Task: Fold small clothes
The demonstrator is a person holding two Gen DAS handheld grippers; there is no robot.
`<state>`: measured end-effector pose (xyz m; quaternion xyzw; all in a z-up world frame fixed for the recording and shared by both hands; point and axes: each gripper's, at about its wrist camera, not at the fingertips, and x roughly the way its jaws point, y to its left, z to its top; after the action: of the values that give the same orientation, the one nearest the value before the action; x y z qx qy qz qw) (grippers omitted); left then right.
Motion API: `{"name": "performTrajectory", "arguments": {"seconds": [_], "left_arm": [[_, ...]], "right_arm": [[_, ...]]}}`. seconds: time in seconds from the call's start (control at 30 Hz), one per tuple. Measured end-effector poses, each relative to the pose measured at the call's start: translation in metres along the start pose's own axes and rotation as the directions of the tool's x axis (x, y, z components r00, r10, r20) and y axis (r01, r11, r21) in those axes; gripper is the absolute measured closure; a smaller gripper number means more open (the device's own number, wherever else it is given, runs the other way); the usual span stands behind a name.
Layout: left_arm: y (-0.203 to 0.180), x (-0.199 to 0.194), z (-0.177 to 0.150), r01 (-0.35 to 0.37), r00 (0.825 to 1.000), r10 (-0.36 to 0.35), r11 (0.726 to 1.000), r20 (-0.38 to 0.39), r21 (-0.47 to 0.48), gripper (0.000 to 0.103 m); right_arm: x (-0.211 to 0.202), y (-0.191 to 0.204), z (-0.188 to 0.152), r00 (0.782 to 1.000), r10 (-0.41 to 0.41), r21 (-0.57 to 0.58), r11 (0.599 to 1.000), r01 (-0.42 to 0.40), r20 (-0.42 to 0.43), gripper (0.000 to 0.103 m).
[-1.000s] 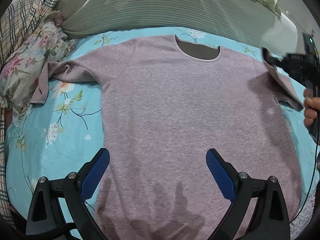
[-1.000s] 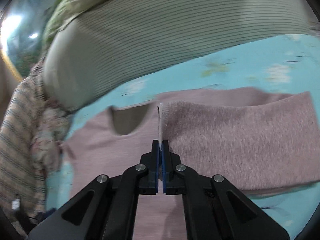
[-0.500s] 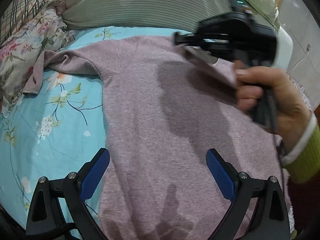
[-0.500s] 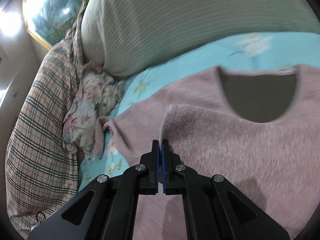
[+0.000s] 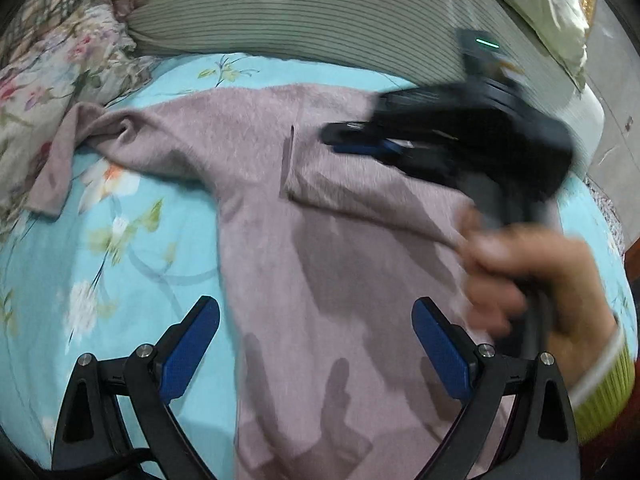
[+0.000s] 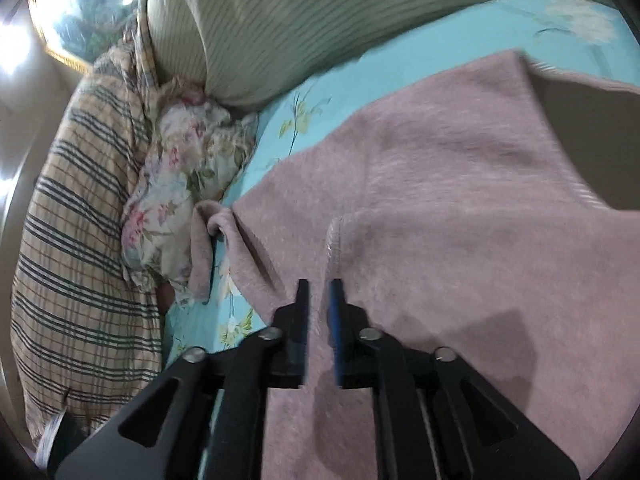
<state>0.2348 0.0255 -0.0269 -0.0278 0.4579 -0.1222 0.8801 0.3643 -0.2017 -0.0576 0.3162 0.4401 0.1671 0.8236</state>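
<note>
A: The mauve sweater lies flat on the bed, front up, collar toward the striped pillow. One sleeve is now folded across the chest, its cuff resting near the middle.

B: And the right claw has just been opening. In its own view the jaws stand a little apart just short of that cuff, pinching nothing; only the flat knit shows through the gap.

A: The left claw?

B: Spread wide, hovering over the lower body of the sweater, empty. Its blue pads straddle the garment's edge, one over the floral sheet, one over the fabric.

A: How will this thing handle, do you reckon?

B: Soft, fuzzy knit, light and floppy, I'd judge. It will drape and sag the instant it's lifted, and it won't slip much against the pads. No stiffness, so a fold holds only if it's laid down flat.

A: So where next?

B: The other sleeve lies bunched up against the flowered cloth at the far side. I'd take that one by its cuff end, a thin pinch of the doubled hem, and draw it across to match the first.

A: And after that?

B: Probably the bottom hem, both corners together, or the middle will droop and wrinkle.
</note>
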Motion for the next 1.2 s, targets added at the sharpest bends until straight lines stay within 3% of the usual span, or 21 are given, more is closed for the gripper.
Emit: {"name": "performTrajectory", "arguments": {"seconds": [0.03, 0.07, 0.23, 0.4, 0.47, 0.53, 0.57, 0.63, 0.73, 0.83, 0.9, 1.0, 1.07, 1.2], "left_arm": [[0.001, 0.009, 0.01, 0.004, 1.0, -0.004, 1.0, -0.004, -0.002, 0.005], [0.001, 0.018, 0.019, 0.013, 1.0, -0.013, 1.0, -0.009, -0.003, 0.005], [0.005, 0.068, 0.059, 0.034, 0.997, -0.037, 0.998, -0.061, -0.045, 0.006], [0.009, 0.106, 0.084, 0.028, 0.995, -0.037, 0.995, -0.093, -0.101, 0.021], [0.009, 0.114, 0.089, 0.011, 0.997, -0.018, 0.995, -0.077, -0.098, 0.036], [0.005, 0.119, 0.092, 0.0, 0.998, -0.004, 0.997, -0.063, -0.071, 0.084], [0.003, 0.119, 0.093, -0.005, 0.998, 0.001, 0.998, -0.06, -0.061, 0.094], [-0.001, 0.112, 0.094, -0.043, 0.999, 0.043, 0.998, -0.016, -0.041, 0.1], [0.007, 0.09, 0.095, -0.112, 0.99, 0.116, 0.992, 0.084, -0.054, 0.102], [0.02, 0.086, 0.096, -0.132, 0.986, 0.14, 0.988, 0.095, -0.086, 0.102], [0.03, 0.082, 0.093, -0.157, 0.98, 0.17, 0.98, 0.106, -0.122, 0.102], [0.044, 0.076, 0.091, -0.115, 0.981, 0.141, 0.975, 0.13, -0.189, 0.102], [0.039, 0.078, 0.092, -0.132, 0.979, 0.156, 0.976, 0.133, -0.172, 0.102], [0.047, 0.07, 0.084, -0.156, 0.967, 0.193, 0.964, 0.164, -0.215, 0.103]], "right_arm": [[-0.017, -0.001, -0.002, 0.999, 0.004, -0.001, 1.0, -0.003, 0.033, 0.067], [-0.035, -0.002, -0.006, 0.998, 0.007, -0.002, 1.0, -0.007, 0.063, 0.064], [-0.12, -0.017, -0.037, 0.981, -0.018, 0.027, 1.0, 0.013, 0.195, 0.064], [-0.176, -0.039, -0.082, 0.967, -0.092, 0.063, 0.995, 0.079, 0.239, 0.064], [-0.194, -0.047, -0.099, 0.957, -0.133, 0.07, 0.99, 0.119, 0.256, 0.064], [-0.208, -0.055, -0.11, 0.94, -0.197, 0.092, 0.98, 0.178, 0.278, 0.064], [-0.215, -0.06, -0.113, 0.932, -0.217, 0.104, 0.975, 0.195, 0.289, 0.064], [-0.232, -0.072, -0.115, 0.913, -0.262, 0.127, 0.964, 0.233, 0.314, 0.064], [-0.257, -0.089, -0.112, 0.866, -0.367, 0.16, 0.93, 0.331, 0.34, 0.064], [-0.27, -0.109, -0.1, 0.827, -0.445, 0.199, 0.895, 0.398, 0.345, 0.064], [-0.272, -0.126, -0.09, 0.813, -0.486, 0.235, 0.872, 0.429, 0.32, 0.064], [-0.269, -0.151, -0.074, 0.814, -0.508, 0.262, 0.857, 0.444, 0.282, 0.06], [-0.259, -0.17, -0.062, 0.816, -0.523, 0.259, 0.847, 0.465, 0.247, 0.049], [-0.244, -0.193, -0.05, 0.826, -0.522, 0.268, 0.844, 0.465, 0.212, 0.049]]}}
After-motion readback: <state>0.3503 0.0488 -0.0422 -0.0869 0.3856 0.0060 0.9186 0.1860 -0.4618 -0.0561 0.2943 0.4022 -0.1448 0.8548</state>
